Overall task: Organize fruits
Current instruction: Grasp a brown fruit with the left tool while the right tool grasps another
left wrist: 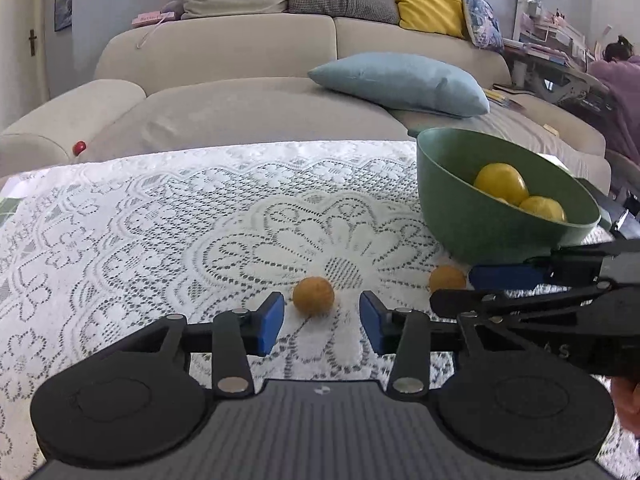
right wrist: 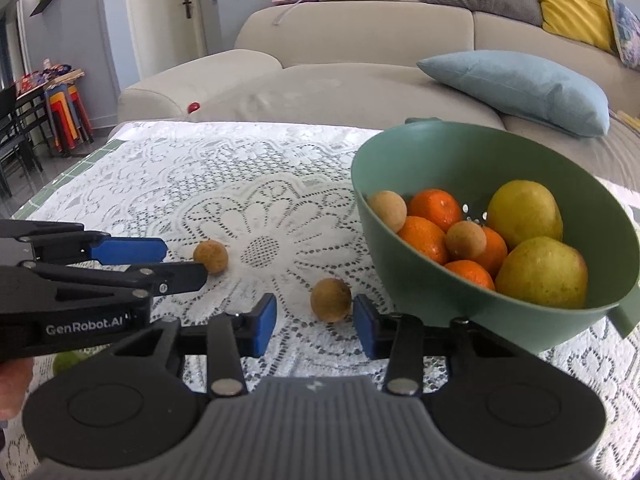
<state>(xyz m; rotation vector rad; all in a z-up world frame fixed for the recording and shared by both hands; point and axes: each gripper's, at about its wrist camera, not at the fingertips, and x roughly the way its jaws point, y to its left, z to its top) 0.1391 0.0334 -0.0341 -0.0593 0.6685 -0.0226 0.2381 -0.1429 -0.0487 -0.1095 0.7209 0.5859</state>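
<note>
Two small round brown fruits lie on the white lace tablecloth [left wrist: 120,220]. One brown fruit [left wrist: 313,296] sits just ahead of my left gripper [left wrist: 322,320], between its blue pads [left wrist: 272,320], which stand apart from it. The other brown fruit [right wrist: 331,300] lies between the pads of my right gripper [right wrist: 315,328]; the right pad [right wrist: 366,330] is very close to it and the left pad is clear. A green bowl [right wrist: 440,136] at the right holds oranges [right wrist: 424,236], yellow-green fruits [right wrist: 524,208] and two more brown ones. Each gripper also shows from the side in the other's view.
A beige sofa [left wrist: 240,60] with a light blue cushion [left wrist: 400,80] runs behind the table's far edge. A small red ball [left wrist: 79,146] lies on it. A person [left wrist: 616,64] sits far right. Stacked stools [right wrist: 66,116] stand far left. A green round thing [right wrist: 68,360] peeks out under the left gripper.
</note>
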